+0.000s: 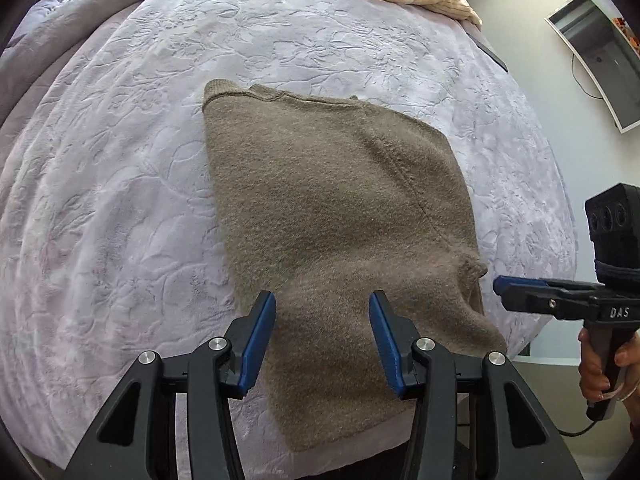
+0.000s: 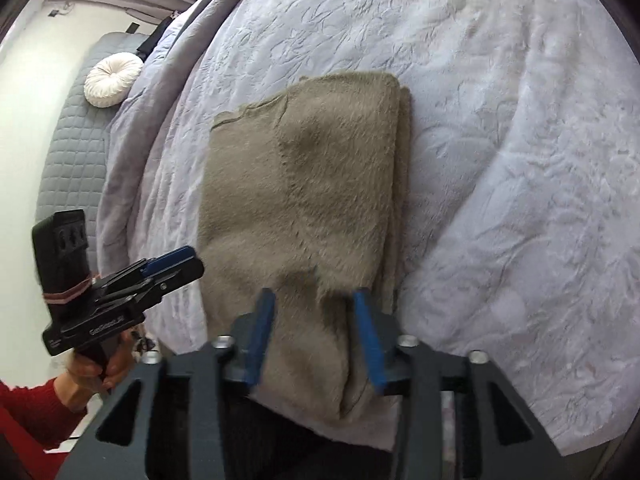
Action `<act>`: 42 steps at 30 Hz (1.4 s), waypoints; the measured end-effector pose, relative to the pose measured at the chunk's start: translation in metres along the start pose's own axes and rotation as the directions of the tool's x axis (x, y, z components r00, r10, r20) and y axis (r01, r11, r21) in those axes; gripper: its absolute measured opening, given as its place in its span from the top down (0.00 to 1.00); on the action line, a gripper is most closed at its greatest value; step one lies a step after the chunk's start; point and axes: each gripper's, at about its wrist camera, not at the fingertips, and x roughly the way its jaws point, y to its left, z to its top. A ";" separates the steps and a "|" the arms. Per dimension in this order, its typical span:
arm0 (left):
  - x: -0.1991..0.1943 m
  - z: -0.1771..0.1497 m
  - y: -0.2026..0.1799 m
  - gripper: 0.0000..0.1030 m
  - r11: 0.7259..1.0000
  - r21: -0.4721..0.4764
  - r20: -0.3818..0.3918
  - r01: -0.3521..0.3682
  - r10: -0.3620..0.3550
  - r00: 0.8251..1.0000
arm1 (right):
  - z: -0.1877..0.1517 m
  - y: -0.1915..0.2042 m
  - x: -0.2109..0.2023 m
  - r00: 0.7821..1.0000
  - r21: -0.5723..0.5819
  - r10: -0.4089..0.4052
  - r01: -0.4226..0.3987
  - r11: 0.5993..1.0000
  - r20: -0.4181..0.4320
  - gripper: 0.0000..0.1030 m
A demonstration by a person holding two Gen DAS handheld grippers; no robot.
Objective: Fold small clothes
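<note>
Fuzzy taupe sweater (image 1: 332, 208) lies part-folded on lilac bedspread (image 1: 120, 200), just ahead of both claws. Left gripper (image 1: 322, 344) half open, empty; right gripper (image 2: 316, 336) parted, empty. Knit soft, floppy, light; pinch near hem corners.

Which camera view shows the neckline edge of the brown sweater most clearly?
The left wrist view: the brown sweater is sharp there, and its ribbed neckline edge runs clearly along the far side. In the right wrist view the neckline edge is blurred and only partly visible.

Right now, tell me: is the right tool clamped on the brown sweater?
No. The right tool hovers with its jaws apart above the brown sweater, pinching nothing.
</note>
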 end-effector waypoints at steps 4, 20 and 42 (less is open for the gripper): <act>-0.016 -0.004 0.008 0.16 0.999 -0.034 0.058 -0.039 0.041 0.998 | -0.020 -0.005 0.020 0.993 0.046 0.071 -0.067 0.997 -0.089 0.56; -0.049 0.000 0.024 0.00 0.992 -0.110 0.106 -0.067 0.079 0.991 | -0.036 -0.044 0.047 0.943 0.280 0.307 -0.263 0.923 -0.125 0.52; -0.035 -0.021 0.033 0.00 0.962 -0.111 -0.038 -0.248 0.245 0.969 | -0.050 -0.012 0.058 0.987 0.205 -0.084 0.112 0.972 -0.140 0.95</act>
